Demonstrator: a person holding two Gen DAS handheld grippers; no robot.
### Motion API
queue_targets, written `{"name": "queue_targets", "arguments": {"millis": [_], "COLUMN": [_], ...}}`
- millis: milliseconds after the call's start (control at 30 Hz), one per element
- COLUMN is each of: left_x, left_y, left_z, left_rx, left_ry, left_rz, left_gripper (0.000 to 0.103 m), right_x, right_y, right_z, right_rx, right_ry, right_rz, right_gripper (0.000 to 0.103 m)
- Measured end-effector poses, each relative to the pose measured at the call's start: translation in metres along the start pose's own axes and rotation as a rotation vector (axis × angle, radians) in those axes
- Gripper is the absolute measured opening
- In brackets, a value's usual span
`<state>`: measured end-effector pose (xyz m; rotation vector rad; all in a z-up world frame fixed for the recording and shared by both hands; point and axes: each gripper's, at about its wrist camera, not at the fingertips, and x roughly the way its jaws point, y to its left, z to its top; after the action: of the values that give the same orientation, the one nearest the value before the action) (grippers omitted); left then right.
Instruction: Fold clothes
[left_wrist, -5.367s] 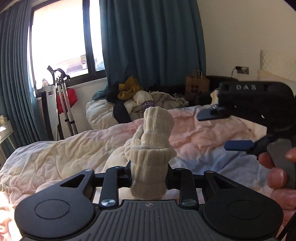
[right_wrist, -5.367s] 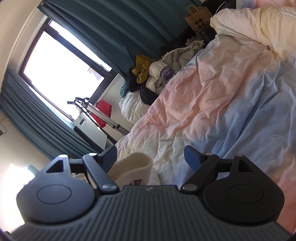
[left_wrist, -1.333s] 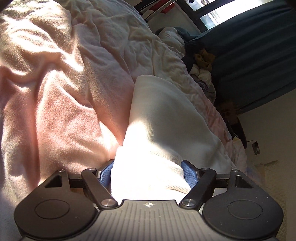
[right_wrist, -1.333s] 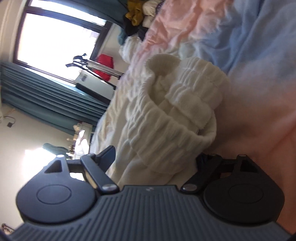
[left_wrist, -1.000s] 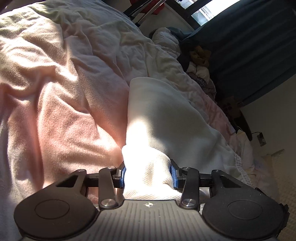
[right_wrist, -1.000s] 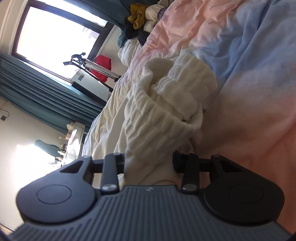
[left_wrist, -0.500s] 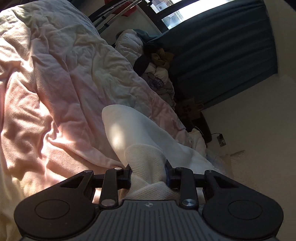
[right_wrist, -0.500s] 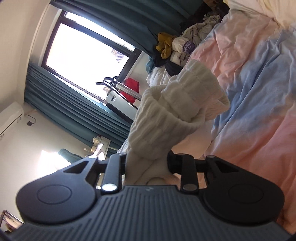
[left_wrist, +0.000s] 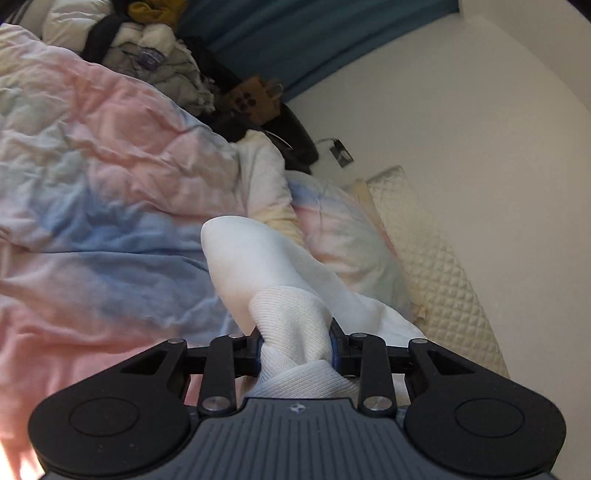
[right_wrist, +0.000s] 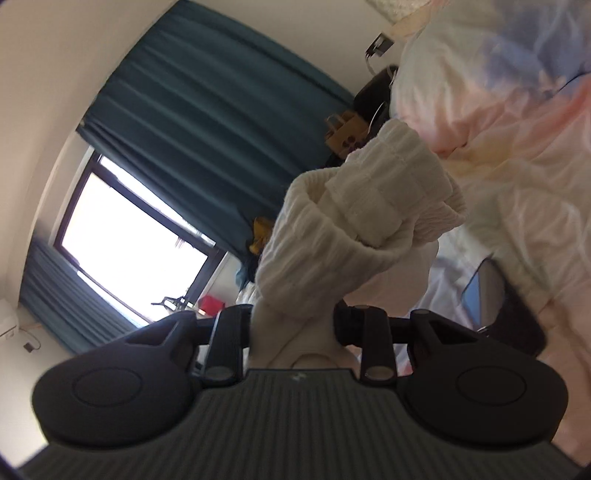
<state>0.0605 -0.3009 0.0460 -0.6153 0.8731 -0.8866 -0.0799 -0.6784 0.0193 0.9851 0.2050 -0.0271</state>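
Note:
My left gripper (left_wrist: 295, 341) is shut on the ribbed cuff of a smooth white sock (left_wrist: 255, 258), which stands up from the jaws above the pastel duvet (left_wrist: 110, 177). My right gripper (right_wrist: 293, 325) is shut on a rolled bundle of cream ribbed socks (right_wrist: 354, 221), held up in the air in front of the teal curtain (right_wrist: 207, 96). The other gripper's dark body (right_wrist: 506, 306) shows at the right of the right wrist view.
A pile of clothes (left_wrist: 147, 51) and a brown paper bag (left_wrist: 251, 99) lie beyond the bed by the curtain. A quilted cream pillow (left_wrist: 424, 258) lies against the white wall. A bright window (right_wrist: 129, 247) is at the left of the right wrist view.
Both grippers closed on their socks and lifted them off the duvet. Both views have swung towards the wall and the head of the bed.

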Motion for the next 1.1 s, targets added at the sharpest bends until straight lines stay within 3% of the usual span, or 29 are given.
{"name": "queue_targets", "arguments": {"millis": [267,433,500,700,867,967,1100], "left_x": [0.169,0.234,0.253,0.283,0.279,0.276,0.273], "left_y": [-0.084,-0.101,-0.101,-0.074,-0.070,-0.068,-0.065], "left_z": [-0.065,-0.110,-0.128,-0.146,-0.150,-0.152,-0.156], "left_rx": [0.105,0.136,0.158,0.150,0.175,0.190,0.211], "left_ry": [0.232,0.351,0.405,0.471,0.483,0.490,0.499], "left_rz": [-0.135,-0.160,-0.152,-0.131,-0.088,-0.062,-0.027], "left_gripper": [0.032,0.032,0.032,0.032,0.033,0.036,0.044], "right_x": [-0.108,-0.153,-0.164,-0.178,-0.173,-0.174,-0.172], "right_y": [-0.093,-0.153,-0.176,-0.232,-0.260,-0.267,-0.258], "right_z": [0.051,0.049,0.048,0.023,-0.007,-0.024,-0.021], "right_rx": [0.058,0.121,0.141,0.187,0.260,0.300,0.288], "right_ry": [-0.261,-0.362,-0.358,-0.264,-0.263,-0.283,-0.274], "right_rz": [-0.146,-0.236,-0.285,-0.386,-0.420,-0.415,-0.448], "right_gripper": [0.032,0.032,0.032,0.032,0.032,0.032,0.035]}}
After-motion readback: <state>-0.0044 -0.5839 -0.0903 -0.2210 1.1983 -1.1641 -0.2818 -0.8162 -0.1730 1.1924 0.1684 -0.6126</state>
